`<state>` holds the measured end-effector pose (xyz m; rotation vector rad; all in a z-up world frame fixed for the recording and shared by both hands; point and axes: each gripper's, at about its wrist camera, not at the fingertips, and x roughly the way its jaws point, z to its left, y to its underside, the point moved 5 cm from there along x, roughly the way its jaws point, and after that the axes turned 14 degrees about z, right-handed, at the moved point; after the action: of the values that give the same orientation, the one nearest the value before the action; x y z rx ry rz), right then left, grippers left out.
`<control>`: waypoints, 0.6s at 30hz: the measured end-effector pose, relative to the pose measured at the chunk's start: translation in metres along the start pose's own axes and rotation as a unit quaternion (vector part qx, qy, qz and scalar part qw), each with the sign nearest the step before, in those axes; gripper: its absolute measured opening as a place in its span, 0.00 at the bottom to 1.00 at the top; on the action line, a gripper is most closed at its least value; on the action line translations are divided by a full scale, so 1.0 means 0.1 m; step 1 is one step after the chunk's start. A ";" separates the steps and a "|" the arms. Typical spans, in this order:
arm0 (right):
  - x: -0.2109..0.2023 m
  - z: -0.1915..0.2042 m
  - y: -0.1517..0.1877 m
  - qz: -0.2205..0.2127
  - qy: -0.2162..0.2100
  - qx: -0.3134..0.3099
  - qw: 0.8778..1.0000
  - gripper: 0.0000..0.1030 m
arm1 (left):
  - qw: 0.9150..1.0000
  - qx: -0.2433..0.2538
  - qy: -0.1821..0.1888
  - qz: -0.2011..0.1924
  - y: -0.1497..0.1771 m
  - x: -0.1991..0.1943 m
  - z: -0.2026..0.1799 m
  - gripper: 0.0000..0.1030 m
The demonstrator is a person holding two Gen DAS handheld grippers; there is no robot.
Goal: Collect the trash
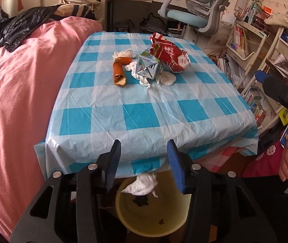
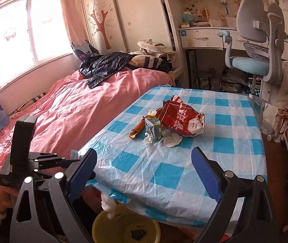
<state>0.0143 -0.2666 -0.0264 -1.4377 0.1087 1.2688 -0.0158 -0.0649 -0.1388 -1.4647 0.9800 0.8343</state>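
Note:
My left gripper [image 1: 144, 141] stands open above a yellow bin [image 1: 123, 218] on the floor at the table's near edge. A crumpled white tissue [image 1: 141, 186] hangs loose in the air under its fingers, over the bin's mouth, with neither pad touching it. From the right wrist the same tissue [image 2: 108, 203] shows just above the bin [image 2: 101, 220]. My right gripper [image 2: 144, 150] is open and empty over the near part of the table. Mid-table lies a pile: a red snack bag [image 1: 172, 54], a silver-green drink carton [image 1: 147, 66], orange peel [image 1: 118, 74] and white tissues [image 1: 166, 78].
A blue-and-white checked plastic sheet covers the table [image 1: 144, 111]. A pink-covered bed [image 1: 22, 81] with a black jacket [image 1: 16, 30] runs along its left side. Behind the table are a desk and a grey office chair [image 1: 196, 14]; crowded bookshelves [image 1: 251, 46] stand to the right. Something dark [image 1: 141, 200] lies inside the bin.

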 end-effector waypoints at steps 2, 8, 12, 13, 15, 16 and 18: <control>-0.01 -0.02 0.01 -0.001 0.001 0.002 1.000 0.88 | 1.000 -0.011 -0.005 -0.007 -0.04 -0.01 0.06 0.50; 0.01 -0.04 0.02 0.000 0.007 0.000 1.000 0.88 | 0.999 -0.038 -0.009 -0.017 -0.10 0.00 0.16 0.56; 0.05 0.00 0.02 0.008 0.014 -0.013 1.000 0.88 | 0.999 -0.045 -0.011 -0.022 -0.13 0.01 0.18 0.58; 0.06 0.01 0.03 0.009 0.014 -0.016 1.000 0.88 | 0.999 -0.046 -0.011 -0.023 -0.13 0.01 0.18 0.58; 0.07 0.03 0.03 0.010 0.016 -0.020 1.000 0.88 | 0.999 -0.047 -0.014 -0.023 -0.14 0.01 0.18 0.59; 0.07 0.04 0.03 0.011 0.017 -0.022 1.000 0.88 | 0.999 -0.046 -0.015 -0.024 -0.14 0.01 0.17 0.60; 0.07 0.05 0.02 0.011 0.018 -0.022 1.000 0.88 | 0.998 -0.047 -0.018 -0.026 -0.14 0.01 0.18 0.61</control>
<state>0.0129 -0.2598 -0.0323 -1.5002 0.1217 1.2712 -0.0019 -0.0473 -0.1356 -1.5442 0.8828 0.8749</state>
